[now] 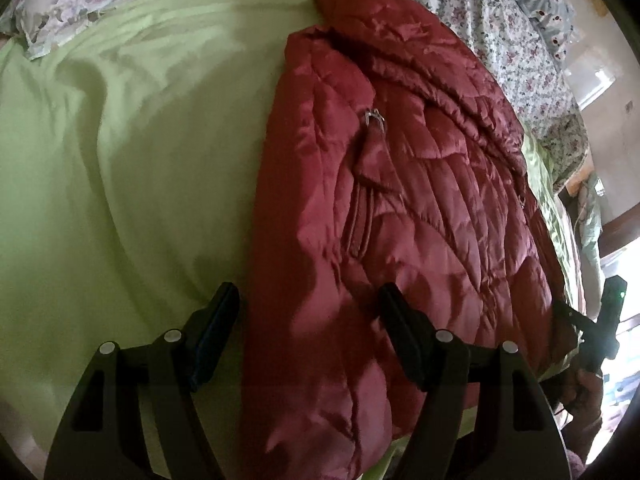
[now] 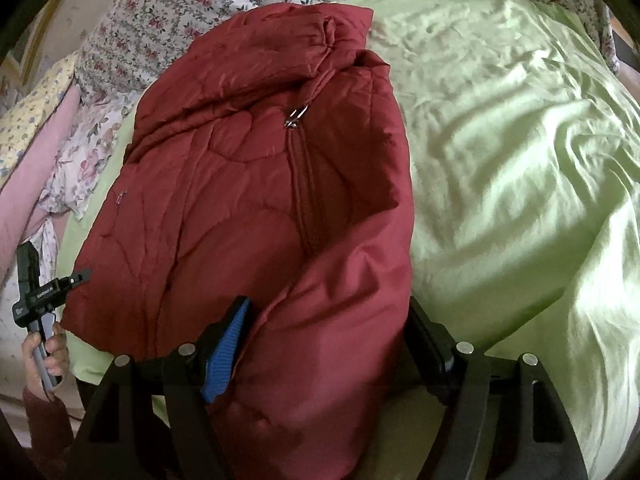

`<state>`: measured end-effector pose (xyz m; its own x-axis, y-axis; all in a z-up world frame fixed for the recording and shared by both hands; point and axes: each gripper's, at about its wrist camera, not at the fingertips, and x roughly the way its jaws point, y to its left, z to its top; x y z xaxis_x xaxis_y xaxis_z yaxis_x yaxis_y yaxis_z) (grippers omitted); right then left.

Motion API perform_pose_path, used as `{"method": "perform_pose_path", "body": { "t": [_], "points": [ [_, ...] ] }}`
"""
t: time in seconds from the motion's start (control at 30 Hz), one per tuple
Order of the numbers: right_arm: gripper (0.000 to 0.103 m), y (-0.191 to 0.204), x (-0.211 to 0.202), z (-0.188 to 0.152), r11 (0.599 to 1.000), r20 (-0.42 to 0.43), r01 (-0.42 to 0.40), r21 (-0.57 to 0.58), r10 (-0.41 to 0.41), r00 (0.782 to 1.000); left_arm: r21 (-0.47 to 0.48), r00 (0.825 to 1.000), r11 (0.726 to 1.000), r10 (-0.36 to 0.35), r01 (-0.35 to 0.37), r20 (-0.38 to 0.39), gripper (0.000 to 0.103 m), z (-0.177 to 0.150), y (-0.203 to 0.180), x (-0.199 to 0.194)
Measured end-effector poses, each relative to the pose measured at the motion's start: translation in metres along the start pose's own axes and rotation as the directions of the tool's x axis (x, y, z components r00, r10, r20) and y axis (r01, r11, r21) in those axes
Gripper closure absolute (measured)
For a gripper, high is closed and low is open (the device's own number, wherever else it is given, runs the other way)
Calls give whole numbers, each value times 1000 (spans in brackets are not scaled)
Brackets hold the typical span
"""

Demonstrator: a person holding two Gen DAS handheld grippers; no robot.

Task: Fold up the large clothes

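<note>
"Where is the coat (image 1: 400, 208)?"

"On the green bed (image 1: 120, 160). My left gripper (image 1: 308, 320) and right gripper (image 2: 328, 332) are open, one at each side of its near edge, so I can grab and fold it."

Dim, soft side light, sheen on fabric, dark fisheye-warped corners.

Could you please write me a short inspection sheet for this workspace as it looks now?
Surface: green sheet, wrinkled.
Job's things: red jacket lying zipped, zipper pull near the collar.
Clutter: floral bedding behind the jacket.
Grippers: left gripper open, jaws astride the jacket's edge; right gripper open, red fabric between its jaws.
Cables: nothing seen.
Surroundings: wall and window, blurred.
</note>
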<state>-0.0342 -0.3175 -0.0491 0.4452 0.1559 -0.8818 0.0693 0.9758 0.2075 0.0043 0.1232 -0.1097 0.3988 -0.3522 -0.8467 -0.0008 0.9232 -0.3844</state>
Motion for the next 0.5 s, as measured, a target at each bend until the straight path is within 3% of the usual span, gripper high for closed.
{"method": "perform_pose_path", "body": {
  "t": [0.37, 0.47, 0.5],
  "points": [
    [27, 5, 1, -5, 1000, 1, -23, -14, 23, 1000, 44, 1000, 999, 8, -8, -10, 31, -8, -7, 3],
    [39, 7, 1, -7, 998, -5, -53, -23, 53, 999, 74, 1000, 997, 7, -7, -6, 33, -10, -12, 4],
    [44, 7, 0, -8, 998, -3, -66, -23, 66, 998, 87, 1000, 996, 10, -10, -3, 44, -11, -15, 4]
  ]
}}
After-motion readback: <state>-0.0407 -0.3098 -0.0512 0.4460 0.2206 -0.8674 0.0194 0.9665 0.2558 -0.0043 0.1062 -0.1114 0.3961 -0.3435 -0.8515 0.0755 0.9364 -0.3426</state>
